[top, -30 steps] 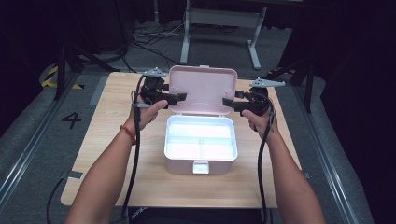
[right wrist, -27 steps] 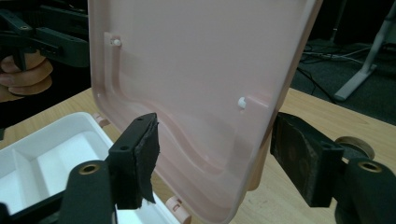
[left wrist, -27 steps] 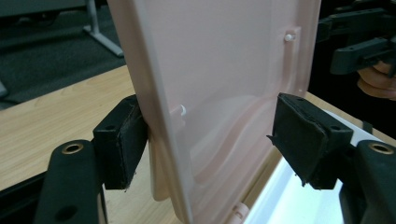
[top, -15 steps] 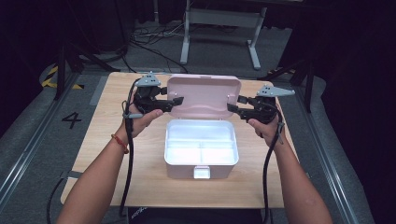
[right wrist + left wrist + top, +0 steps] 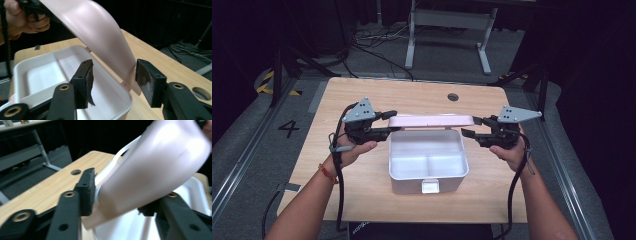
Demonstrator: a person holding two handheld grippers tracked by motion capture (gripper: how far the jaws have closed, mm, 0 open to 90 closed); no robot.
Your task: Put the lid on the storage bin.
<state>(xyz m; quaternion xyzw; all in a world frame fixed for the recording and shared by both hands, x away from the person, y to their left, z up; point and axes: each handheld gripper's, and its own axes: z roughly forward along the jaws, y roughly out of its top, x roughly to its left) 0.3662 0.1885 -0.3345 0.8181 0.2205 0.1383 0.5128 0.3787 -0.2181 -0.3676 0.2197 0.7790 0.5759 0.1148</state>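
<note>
A lunch box [image 5: 428,176] with a white divided base stands open on the table. Its pink lid [image 5: 430,120] stands on its hinge, swung forward over the base. My left gripper [image 5: 393,122] is shut on the lid's left end; its jaws have just been closing, with the lid [image 5: 155,165] between them. My right gripper [image 5: 469,126] is shut on the right end. In the right gripper view the lid [image 5: 100,32] arches between its jaws [image 5: 112,80] above the base [image 5: 50,72]. In the left gripper view one pad [image 5: 86,192] of my left gripper [image 5: 117,202] presses the lid's edge.
The box sits mid-table on a wooden top [image 5: 362,95] with a cable hole [image 5: 453,96] at the back. A metal stand [image 5: 447,20] and floor cables [image 5: 377,45] lie beyond the far edge. Bare wood surrounds the box.
The lid has swung forward from leaning back to standing over the base. Both hands came toward the person with it, and both grippers' jaws narrowed onto the lid's ends.
</note>
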